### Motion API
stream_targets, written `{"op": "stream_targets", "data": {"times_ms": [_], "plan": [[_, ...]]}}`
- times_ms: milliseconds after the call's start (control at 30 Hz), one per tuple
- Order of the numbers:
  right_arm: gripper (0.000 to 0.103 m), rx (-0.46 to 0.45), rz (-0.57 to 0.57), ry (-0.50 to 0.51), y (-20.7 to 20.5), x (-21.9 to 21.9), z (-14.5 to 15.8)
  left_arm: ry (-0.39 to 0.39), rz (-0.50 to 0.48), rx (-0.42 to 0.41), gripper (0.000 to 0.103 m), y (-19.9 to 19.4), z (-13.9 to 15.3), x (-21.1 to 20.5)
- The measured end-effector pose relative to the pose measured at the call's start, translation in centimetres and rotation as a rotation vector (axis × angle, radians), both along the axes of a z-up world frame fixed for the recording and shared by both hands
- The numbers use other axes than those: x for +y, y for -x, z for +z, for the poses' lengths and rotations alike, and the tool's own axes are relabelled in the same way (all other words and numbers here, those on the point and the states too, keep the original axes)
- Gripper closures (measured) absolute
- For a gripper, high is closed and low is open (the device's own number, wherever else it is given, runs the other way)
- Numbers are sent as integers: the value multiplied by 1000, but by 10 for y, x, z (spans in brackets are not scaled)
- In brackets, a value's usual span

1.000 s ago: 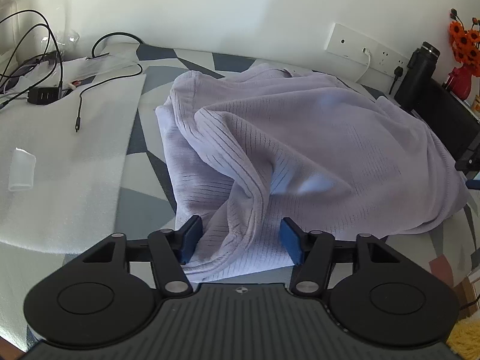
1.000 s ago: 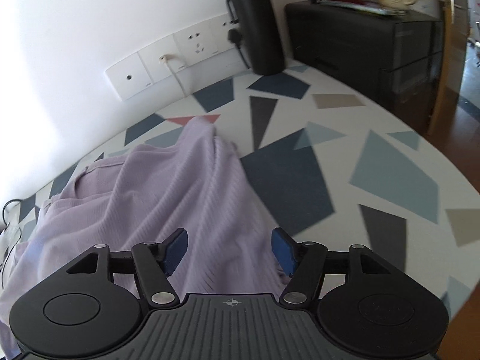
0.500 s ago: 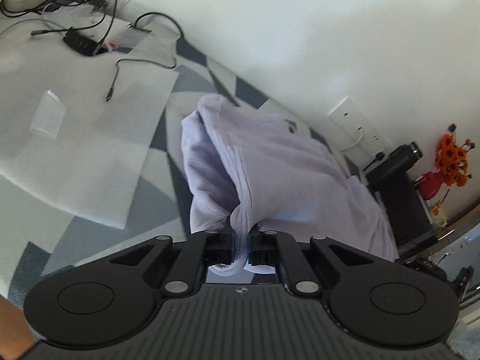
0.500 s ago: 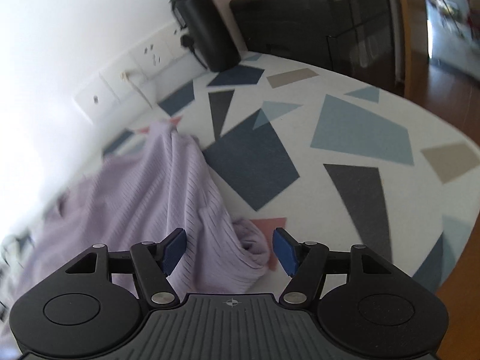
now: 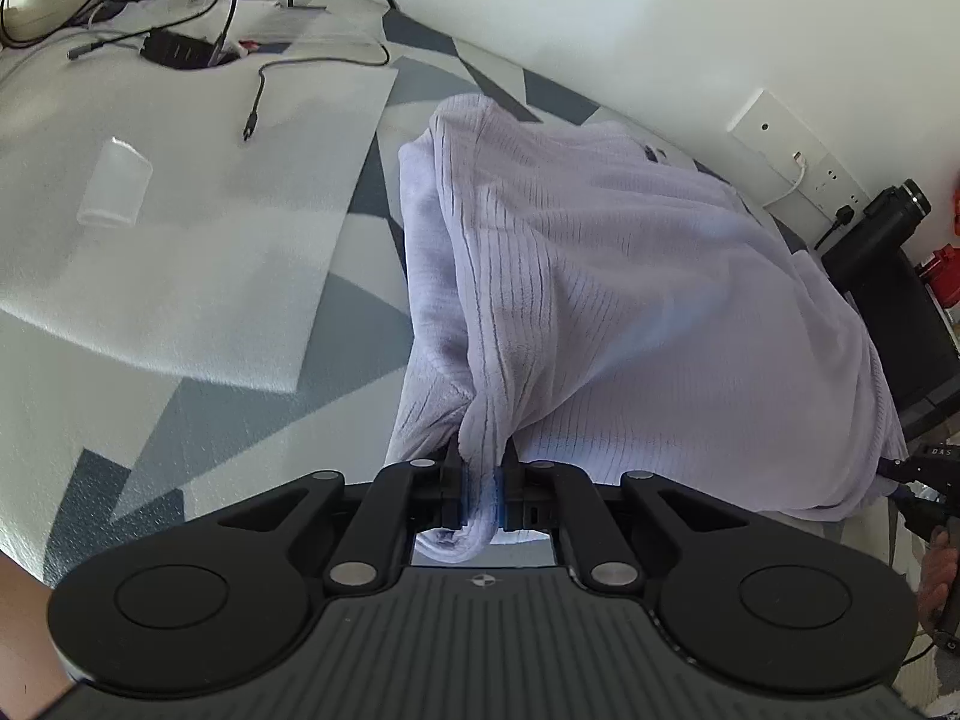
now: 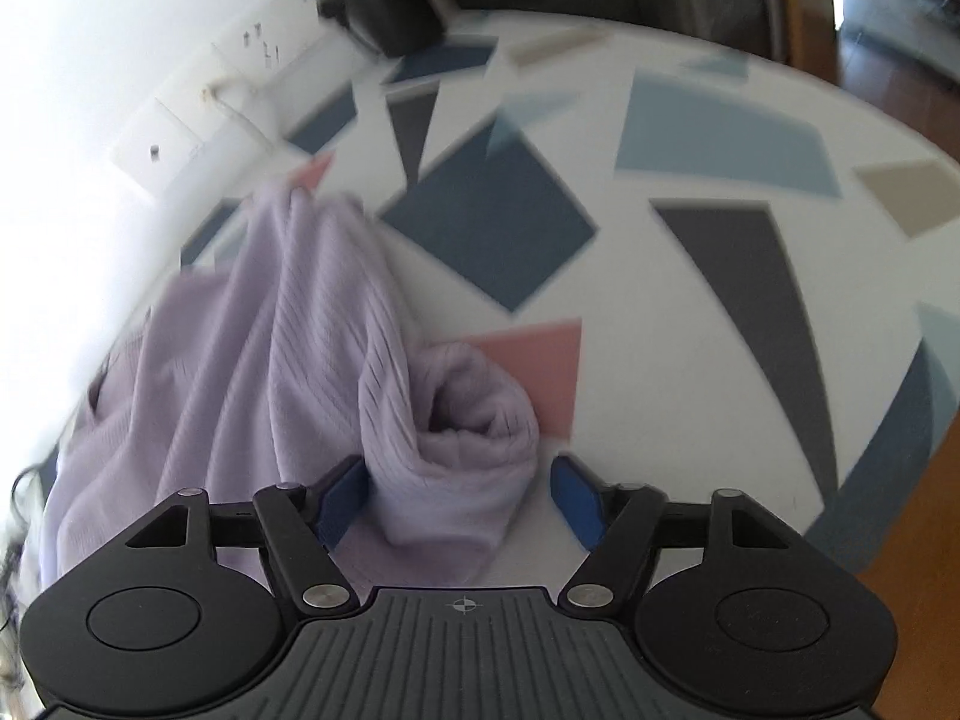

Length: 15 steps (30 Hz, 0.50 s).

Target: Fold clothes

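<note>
1. While the lilac ribbed sweater [image 5: 600, 300] lies heaped on the table with the geometric-patterned cloth [image 5: 180, 420], the left gripper [image 5: 483, 495] has its jaws pressed together on a bunched fold at the sweater's near edge, and a small tail of fabric hangs out below the pads.
2. From that pinch the sweater rises away from the left gripper in a ridge and spreads toward the white wall sockets [image 5: 792, 150] and the black bottle [image 5: 882, 222].
3. Left of the sweater, a white sheet [image 5: 180, 210] covers the cloth, with a clear plastic cup [image 5: 114, 183] lying on it and a black cable [image 5: 264, 84] trailing across its far end.
4. The right gripper [image 6: 459, 492] has its jaws closing, its blue pads [image 6: 576, 498] still spread apart in this blurred view.
5. A rolled end of the sweater [image 6: 462, 456], seemingly a cuff or hem, sits between those pads; the left pad is right against the fabric, while the right pad stands just clear of it.
6. Beyond the right gripper the sweater runs up and left toward the wall, and a pink triangle [image 6: 540, 360] of the cloth's pattern shows just beside the roll.
</note>
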State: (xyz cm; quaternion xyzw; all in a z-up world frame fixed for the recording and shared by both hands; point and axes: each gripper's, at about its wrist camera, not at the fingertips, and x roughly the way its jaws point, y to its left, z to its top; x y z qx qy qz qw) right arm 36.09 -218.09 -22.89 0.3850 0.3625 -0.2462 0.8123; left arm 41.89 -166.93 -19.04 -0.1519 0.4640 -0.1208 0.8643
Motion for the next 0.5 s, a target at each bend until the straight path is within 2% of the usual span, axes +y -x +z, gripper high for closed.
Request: {"op": "stream_targets", "data": {"times_ms": [133,167,233,333,400,467,500], "plan": [[93,-87,-59,105,19,1,39,54,3,-84,96,11,28,12],[93,-101,-65,123,24,0,47,47,-3,-79,96,12,26,11],[93,-77,-84,94,29,-6,42,35,-7,-45,96,15,15,9],[92,10,-115,35,32,-11,14,38,-1,31,95,19,-9,5],[84,71,-121,30,32,-9,7,23,-12,58,88,19,-15,2],[50,151,-129,62,29,-7,10,-8,-23,68,79,17,-13,0],[45,164,-138,87,29,-6,16,-29,-28,65,78,15,-8,-1]]}}
